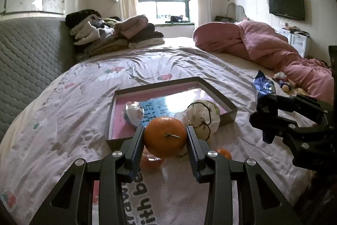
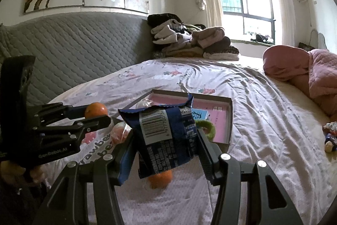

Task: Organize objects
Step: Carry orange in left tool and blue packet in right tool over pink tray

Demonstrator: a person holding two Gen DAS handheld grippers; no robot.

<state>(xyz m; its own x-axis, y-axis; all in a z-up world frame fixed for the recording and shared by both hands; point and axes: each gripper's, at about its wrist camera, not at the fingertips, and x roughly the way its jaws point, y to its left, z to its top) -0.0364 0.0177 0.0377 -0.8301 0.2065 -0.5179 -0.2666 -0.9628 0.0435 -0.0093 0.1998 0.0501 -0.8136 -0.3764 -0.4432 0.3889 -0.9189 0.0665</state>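
While both grippers hang over the bed [image 1: 69, 102], each carries a load, and the shallow grey box [image 1: 228, 105] with the pink floor looks like the collecting place.

Left side first. The left gripper [image 1: 165, 136] pinches a whole orange [image 1: 165, 136] across its middle, pads flat on the peel, stem facing the camera. It hangs just short of the box's near wall. Judgement: carry it over that wall, lower it into the bare pink patch between the foil-wrapped snack [image 1: 133, 114] and the white bag [image 1: 203, 119], and spread the jaws only once the fruit rests, since it will roll. Two more oranges lie on the sheet under the gripper, still to be gathered.

Right side. The right gripper [image 2: 166, 140] is closed on a dark blue snack packet [image 2: 166, 134], squeezing its sides; the packet stands upright between the fingers, near the box's front edge. Soft wrapper, so keep the grip light and set it flat. A few loose small items [image 2: 330, 136] sit far right near the pink quilt [image 2: 320, 77].

Writing: a barcode on the packet's white panel, digits partly legible, "6 9770" among them; the smaller print is too fine to read. The sheet shows "rawber" in the right wrist view. Chinese characters appear on the blue card [image 1: 157, 111] in the box, unreadable. The left gripper's body bears "GenRobot.AI".
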